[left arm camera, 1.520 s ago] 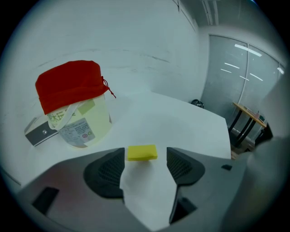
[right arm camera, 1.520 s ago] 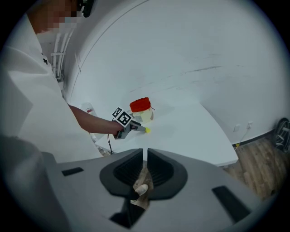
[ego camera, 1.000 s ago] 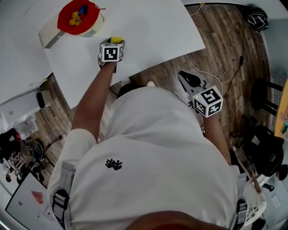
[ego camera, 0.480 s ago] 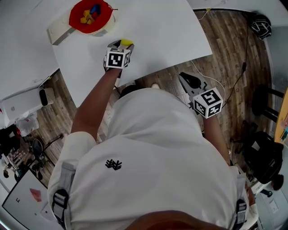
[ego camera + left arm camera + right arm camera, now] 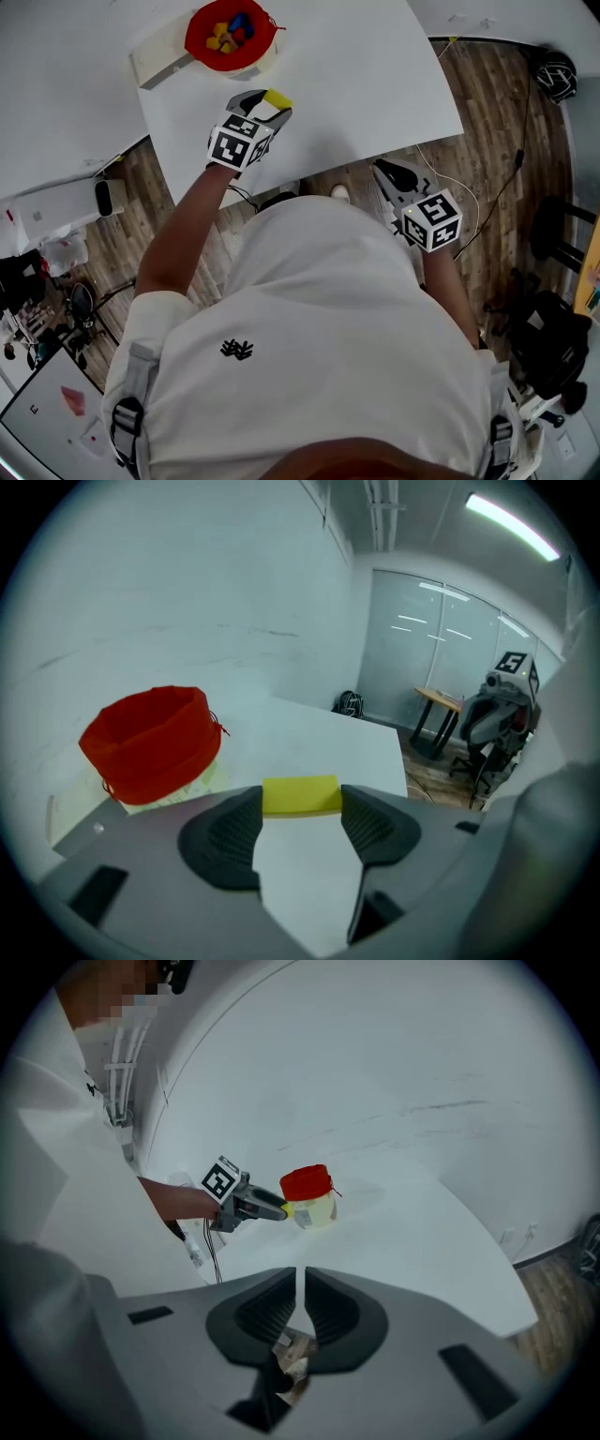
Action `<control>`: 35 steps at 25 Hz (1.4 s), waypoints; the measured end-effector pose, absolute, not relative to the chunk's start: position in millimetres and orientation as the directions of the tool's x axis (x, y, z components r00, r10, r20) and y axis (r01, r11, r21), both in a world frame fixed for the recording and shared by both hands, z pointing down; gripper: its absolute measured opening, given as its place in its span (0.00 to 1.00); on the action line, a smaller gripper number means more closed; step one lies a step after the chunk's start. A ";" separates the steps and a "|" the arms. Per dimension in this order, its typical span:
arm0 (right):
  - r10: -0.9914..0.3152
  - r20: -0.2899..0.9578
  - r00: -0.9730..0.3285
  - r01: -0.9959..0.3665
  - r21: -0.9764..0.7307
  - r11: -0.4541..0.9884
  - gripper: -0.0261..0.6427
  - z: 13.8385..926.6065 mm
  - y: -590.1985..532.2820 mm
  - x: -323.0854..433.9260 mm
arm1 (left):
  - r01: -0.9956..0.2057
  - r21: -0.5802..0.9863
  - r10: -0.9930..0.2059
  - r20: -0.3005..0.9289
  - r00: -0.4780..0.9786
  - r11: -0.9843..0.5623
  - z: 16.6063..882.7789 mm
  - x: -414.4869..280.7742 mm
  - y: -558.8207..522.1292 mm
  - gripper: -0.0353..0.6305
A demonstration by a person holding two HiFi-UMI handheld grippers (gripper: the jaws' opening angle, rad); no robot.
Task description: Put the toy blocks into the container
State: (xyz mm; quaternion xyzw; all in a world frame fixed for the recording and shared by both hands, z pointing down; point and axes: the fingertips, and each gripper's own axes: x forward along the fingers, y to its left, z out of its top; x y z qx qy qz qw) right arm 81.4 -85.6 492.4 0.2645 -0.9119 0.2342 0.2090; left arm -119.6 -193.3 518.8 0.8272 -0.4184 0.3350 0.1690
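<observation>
One white table (image 5: 375, 75), wood-plank floor (image 5: 506, 122)

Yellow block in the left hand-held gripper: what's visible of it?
The yellow block is a flat, plain, matte rectangular slab. It lies level and crosswise between the pads of the left hand-held gripper, whose jaws have just been closing and now press on its two ends. It seems clear of the white table, with the red container beyond it to the left.

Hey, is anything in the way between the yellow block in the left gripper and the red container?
Nothing visible. The left gripper, whose jaws have just been closing, clamps the yellow block. Only bare white table lies between it and the red container, which stands ahead to the left, its top open.
</observation>
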 end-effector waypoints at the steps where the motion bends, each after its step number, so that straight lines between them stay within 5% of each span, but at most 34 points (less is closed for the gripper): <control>1: -0.384 0.504 -0.774 -0.579 -0.318 0.751 0.09 491.6 -85.7 76.2 | -0.796 -0.010 -0.580 0.690 0.433 -0.606 508.8 -125.5 -194.0 0.45; 16: -0.436 0.516 -0.737 -0.638 -0.319 0.701 0.09 494.9 -80.1 33.1 | -0.704 -0.178 -0.611 0.666 0.428 -0.688 431.9 -220.3 -297.8 0.45; 35: -0.548 0.590 -0.594 -0.792 -0.309 0.526 0.09 498.3 -33.2 51.1 | -0.528 -0.086 -0.352 0.833 0.426 -0.845 494.4 -238.6 -372.5 0.45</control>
